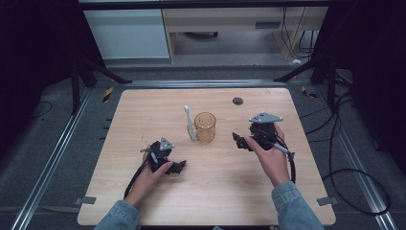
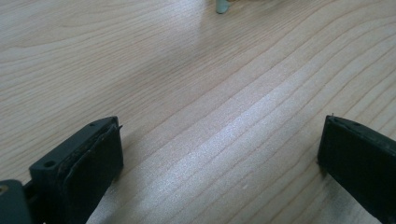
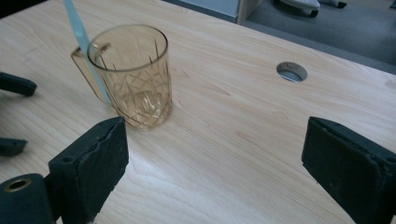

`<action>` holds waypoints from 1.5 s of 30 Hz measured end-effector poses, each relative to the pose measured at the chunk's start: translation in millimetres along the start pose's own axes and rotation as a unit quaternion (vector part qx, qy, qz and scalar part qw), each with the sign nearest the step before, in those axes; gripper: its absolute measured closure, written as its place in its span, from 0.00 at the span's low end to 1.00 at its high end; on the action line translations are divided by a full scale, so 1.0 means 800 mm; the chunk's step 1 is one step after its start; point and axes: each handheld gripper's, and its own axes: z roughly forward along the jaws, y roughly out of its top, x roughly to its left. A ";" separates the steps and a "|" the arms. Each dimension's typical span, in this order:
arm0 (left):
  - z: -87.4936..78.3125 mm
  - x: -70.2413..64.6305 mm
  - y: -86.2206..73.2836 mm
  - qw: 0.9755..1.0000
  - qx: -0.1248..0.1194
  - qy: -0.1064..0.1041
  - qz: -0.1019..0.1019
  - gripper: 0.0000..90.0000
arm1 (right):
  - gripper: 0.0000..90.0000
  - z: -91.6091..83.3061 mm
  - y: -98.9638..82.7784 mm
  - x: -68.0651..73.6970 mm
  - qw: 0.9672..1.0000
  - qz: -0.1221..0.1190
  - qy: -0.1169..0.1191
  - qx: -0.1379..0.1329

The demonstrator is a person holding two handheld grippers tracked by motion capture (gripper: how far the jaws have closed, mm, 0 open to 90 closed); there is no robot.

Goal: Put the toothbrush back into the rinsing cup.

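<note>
Amber glass upright; toothbrush leaning, seemingly outside.

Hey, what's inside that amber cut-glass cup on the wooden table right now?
Nothing lies inside the amber cut-glass cup; its base shows bare through the wall. The pale blue toothbrush seems to lean against its outside, by the handle, though where its lower end rests is partly hidden.

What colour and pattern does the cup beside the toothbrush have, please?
The cup is clear amber with a cut criss-cross diamond pattern, shown best in the right gripper view.
</note>
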 end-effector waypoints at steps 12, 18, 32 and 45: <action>0.000 0.000 0.000 1.000 0.000 0.000 0.000 0.00 | 0.09 -0.015 -0.029 -0.024 1.000 0.005 -0.022 0.022; 0.000 0.000 0.000 1.000 0.000 0.000 0.000 0.00 | 0.08 -0.011 -0.052 -0.039 0.999 0.031 -0.025 0.037; 0.000 0.000 0.000 1.000 0.000 0.000 0.001 0.00 | 0.09 0.002 -0.094 -0.052 0.995 0.056 -0.029 0.072; 0.000 0.000 0.000 1.000 0.000 0.000 0.001 0.00 | 0.09 0.019 -0.123 -0.062 0.992 0.076 -0.036 0.095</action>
